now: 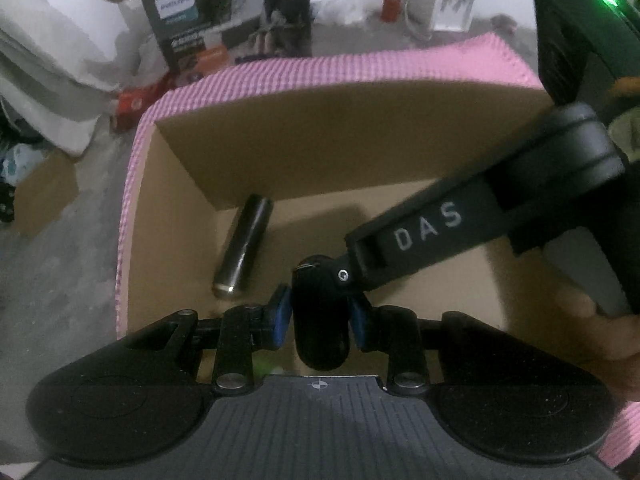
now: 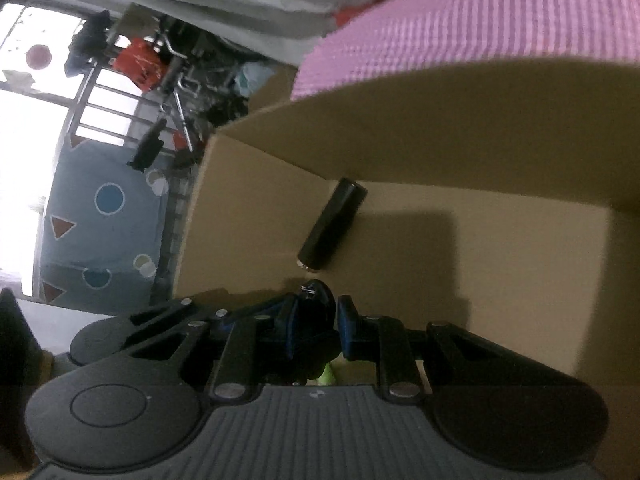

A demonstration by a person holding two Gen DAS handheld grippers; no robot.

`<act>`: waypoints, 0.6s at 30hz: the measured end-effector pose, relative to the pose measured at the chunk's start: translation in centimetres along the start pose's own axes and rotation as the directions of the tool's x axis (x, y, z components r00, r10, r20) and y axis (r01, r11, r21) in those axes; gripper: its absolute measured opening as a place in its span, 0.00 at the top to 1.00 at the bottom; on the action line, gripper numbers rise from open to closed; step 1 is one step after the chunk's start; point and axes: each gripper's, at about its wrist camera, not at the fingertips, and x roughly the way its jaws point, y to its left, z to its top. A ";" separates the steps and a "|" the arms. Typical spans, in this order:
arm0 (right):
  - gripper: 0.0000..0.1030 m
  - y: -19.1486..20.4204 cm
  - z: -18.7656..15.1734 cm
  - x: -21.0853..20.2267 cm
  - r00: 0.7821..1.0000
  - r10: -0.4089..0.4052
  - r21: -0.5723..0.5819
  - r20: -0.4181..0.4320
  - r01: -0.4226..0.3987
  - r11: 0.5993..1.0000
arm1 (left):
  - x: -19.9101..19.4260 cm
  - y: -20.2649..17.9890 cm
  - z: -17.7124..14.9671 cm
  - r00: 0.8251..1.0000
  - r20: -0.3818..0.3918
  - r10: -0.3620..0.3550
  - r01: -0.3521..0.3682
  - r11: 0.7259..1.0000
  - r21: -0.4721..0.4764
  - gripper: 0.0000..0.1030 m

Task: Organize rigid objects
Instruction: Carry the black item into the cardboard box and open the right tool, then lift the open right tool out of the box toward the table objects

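Black oval object [image 1: 320, 316] over cardboard box [image 1: 280, 148] floor, pinched by left gripper [image 1: 320, 312] blue pads and by right gripper [image 2: 316, 320]; both point steeply down. Right gripper finger reads "DAS". Dark cylinder [image 1: 244, 248] lies inside box.

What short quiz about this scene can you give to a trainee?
1. True or false: the cylinder lies inside the box.
2. What colour is the mat? A green, B pink, C blue.
3. Fill in: the left hand-held gripper is shut on a ____ object.
Key: 1 true; 2 B; 3 black.
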 end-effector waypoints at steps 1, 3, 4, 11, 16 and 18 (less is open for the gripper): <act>0.77 -0.3 0.2 0.5 1.000 0.003 0.012 -0.008 -0.003 1.000 | 0.3 0.0 -0.1 1.000 -0.005 0.013 -0.013 1.000 0.004 0.71; 0.77 -0.7 0.5 1.3 1.000 0.009 0.030 -0.020 -0.008 1.000 | 0.6 -0.1 -0.1 0.999 -0.014 0.036 -0.035 0.999 0.015 0.70; 0.76 -0.8 0.6 1.6 1.000 0.013 0.038 -0.027 -0.012 0.999 | 0.8 -0.1 -0.2 0.999 -0.019 0.045 -0.045 0.999 0.020 0.69; 0.75 -1.2 0.5 1.6 0.999 0.016 0.057 -0.030 -0.015 0.998 | -0.4 0.4 -0.3 0.999 0.015 0.051 -0.051 0.999 0.003 0.59; 0.69 -0.6 0.2 -0.5 0.999 0.025 0.051 0.022 -0.026 0.998 | -2.9 0.3 -0.6 0.995 0.084 0.049 -0.049 0.999 -0.006 0.47; 0.66 -0.4 -0.1 -1.7 0.998 0.031 0.048 0.051 -0.034 0.998 | -4.3 -0.2 -0.9 0.992 0.117 0.050 -0.049 0.999 -0.007 0.44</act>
